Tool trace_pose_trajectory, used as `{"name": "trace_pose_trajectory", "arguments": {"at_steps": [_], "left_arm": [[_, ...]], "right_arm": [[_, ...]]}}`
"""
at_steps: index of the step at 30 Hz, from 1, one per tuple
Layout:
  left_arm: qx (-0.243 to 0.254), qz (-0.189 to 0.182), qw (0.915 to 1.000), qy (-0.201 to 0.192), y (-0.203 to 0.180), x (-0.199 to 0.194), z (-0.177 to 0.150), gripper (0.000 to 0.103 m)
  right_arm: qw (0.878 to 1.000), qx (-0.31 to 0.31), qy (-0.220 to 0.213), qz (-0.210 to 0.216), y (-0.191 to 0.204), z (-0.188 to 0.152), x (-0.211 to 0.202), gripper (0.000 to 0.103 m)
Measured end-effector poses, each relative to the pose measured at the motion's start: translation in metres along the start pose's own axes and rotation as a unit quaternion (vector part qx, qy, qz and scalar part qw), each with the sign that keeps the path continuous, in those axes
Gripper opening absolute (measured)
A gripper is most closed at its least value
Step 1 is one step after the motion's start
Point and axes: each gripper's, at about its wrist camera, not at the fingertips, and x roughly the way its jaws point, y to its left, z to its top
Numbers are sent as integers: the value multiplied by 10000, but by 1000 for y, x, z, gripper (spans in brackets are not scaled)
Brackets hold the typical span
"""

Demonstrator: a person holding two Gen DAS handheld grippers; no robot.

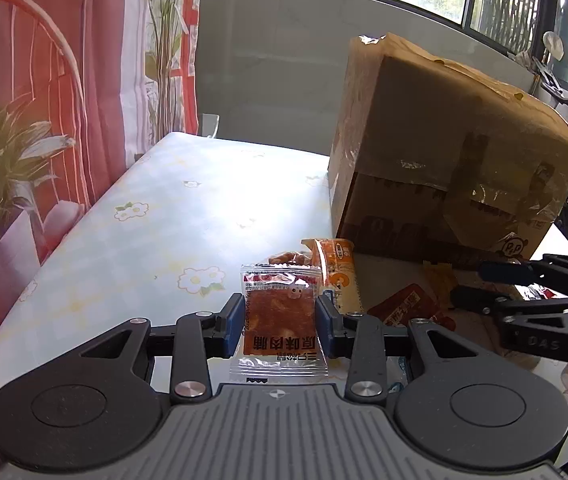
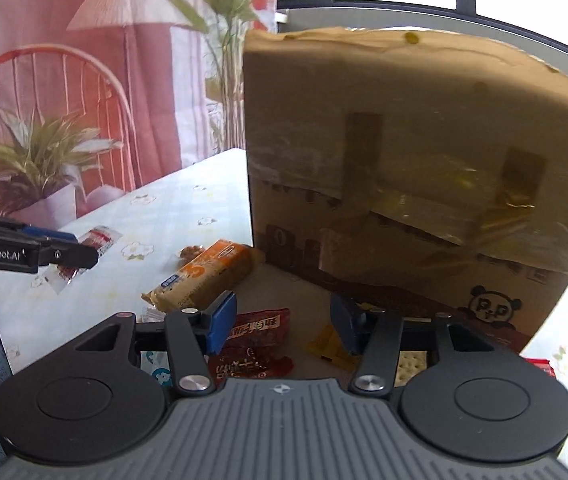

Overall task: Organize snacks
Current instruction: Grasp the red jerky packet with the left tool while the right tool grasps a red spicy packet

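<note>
the left tool (image 1: 279, 322) grips the jerky packet (image 1: 279, 328), its long axis toward 12 o'clock; the right tool (image 2: 284, 322) gapes empty above the red packet (image 2: 257, 344).

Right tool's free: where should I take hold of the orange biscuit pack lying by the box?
Probably across the narrow width of the orange biscuit pack, mid-length, coming from above. It lies flat, long and slim, beside the cardboard box; the right tool is open, its gap looks wide enough.

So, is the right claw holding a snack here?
No, the right claw is open, its fingers apart above the red packet with nothing between them.
</note>
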Motion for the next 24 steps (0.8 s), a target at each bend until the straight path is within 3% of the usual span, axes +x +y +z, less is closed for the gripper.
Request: {"name": "trace_pose_trajectory", "arguments": {"at_steps": [2, 9, 24], "left_arm": [[-9, -50, 10000, 10, 0, 1, -2, 40], [-55, -157, 9998, 71, 3, 6, -6, 40], [-106, -224, 9995, 187, 3, 11, -14, 40]], "right_arm": [[9994, -219, 253, -19, 4, -2, 17, 45], [9967, -273, 743, 189, 3, -15, 44, 45], [9951, -186, 874, 416, 8, -21, 53, 53]]}}
